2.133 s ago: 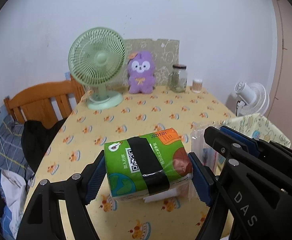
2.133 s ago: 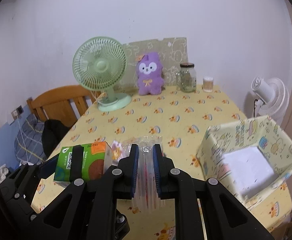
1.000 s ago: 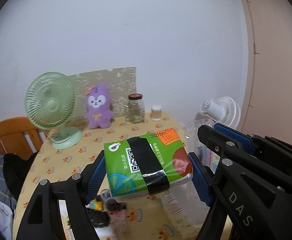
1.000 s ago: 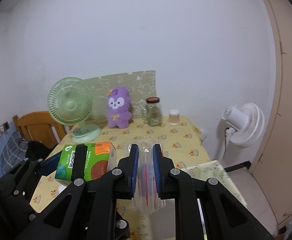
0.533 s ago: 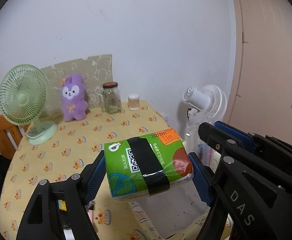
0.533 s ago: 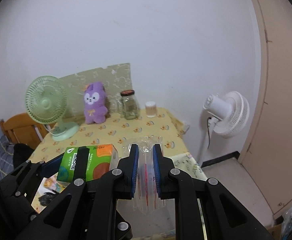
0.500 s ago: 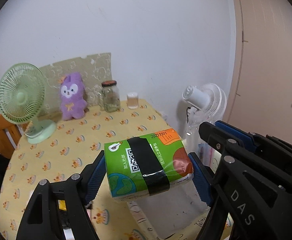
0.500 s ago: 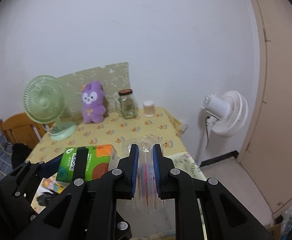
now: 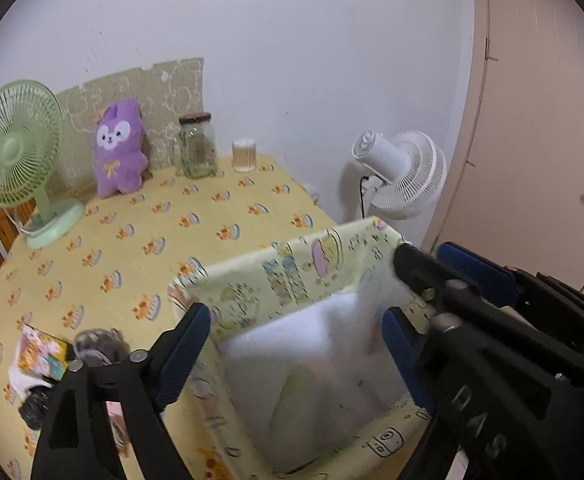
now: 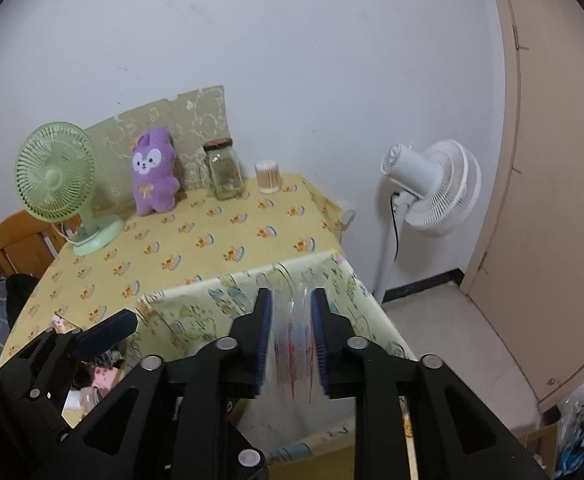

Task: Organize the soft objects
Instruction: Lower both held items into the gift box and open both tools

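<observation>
The yellow cartoon-print fabric box [image 9: 292, 276] stands at the table's near right edge, right under both grippers. My left gripper [image 9: 295, 344] hangs over its opening with jaws opening and nothing between the pads. A pale green blur [image 9: 303, 384] low inside the box looks like the tissue pack. My right gripper [image 10: 292, 332] is above the same box [image 10: 196, 312]; its jaws are opening too, and the clear plastic bag [image 10: 292, 344] is a blur sliding down between the pads. The left wrist view shows that bag [image 9: 365, 312] as a smear inside the box.
At the back of the yellow tablecloth stand a green desk fan [image 9: 16, 148], a purple plush [image 9: 118, 148], a glass jar [image 9: 198, 146] and a swab pot [image 9: 244, 156]. Small packets [image 9: 40, 356] lie at the near left. A white floor fan [image 10: 431, 188] and a door [image 10: 551, 160] are right of the table.
Both grippers swung right and down over the fabric box. The left jaws spread and the green tissue pack left them. The right jaws parted around the clear bag.
</observation>
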### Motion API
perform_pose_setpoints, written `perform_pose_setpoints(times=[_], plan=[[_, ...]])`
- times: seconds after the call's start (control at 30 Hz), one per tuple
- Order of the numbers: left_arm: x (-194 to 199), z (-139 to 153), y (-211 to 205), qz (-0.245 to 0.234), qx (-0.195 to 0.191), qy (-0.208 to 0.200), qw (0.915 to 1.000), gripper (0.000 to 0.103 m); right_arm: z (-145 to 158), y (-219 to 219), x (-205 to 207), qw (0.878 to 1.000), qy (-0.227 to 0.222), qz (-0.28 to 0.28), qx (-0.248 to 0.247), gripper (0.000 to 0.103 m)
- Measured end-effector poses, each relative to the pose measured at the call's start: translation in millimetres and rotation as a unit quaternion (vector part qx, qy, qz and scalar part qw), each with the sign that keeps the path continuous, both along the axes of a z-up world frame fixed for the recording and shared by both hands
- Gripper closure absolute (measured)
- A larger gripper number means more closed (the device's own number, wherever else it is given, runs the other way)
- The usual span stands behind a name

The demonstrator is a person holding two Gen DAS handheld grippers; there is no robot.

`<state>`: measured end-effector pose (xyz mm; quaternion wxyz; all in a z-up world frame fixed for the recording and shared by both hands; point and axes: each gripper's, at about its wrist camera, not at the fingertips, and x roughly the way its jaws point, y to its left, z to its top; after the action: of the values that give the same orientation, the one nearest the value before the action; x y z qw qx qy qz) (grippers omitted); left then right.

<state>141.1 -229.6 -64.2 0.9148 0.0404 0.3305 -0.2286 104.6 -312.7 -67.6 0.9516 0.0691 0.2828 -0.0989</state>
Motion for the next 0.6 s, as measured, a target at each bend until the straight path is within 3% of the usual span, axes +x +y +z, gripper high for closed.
perform_pose_setpoints(times=[0.07,0.33,0.6], plan=[[-1.3,-4.9,-2.6,-0.007,-0.004,0.006,0.9999,0.006,-4.9,-3.3,-1.1,1.0,0.005,-0.001,0.002,0.033],[-2.7,-13.2,-9.3,-0.019,0.02,-0.005,0.9996,0.002,-19.4,-9.9,-0.9,1.0,0.023,-0.01,0.003,0.032],[9.3,-13.1,-3.0,-0.034,0.052,-0.027,0.9977,0.001,-24.1,-2.1,6.0,1.0,0.017,-0.011,0.008,0.016]])
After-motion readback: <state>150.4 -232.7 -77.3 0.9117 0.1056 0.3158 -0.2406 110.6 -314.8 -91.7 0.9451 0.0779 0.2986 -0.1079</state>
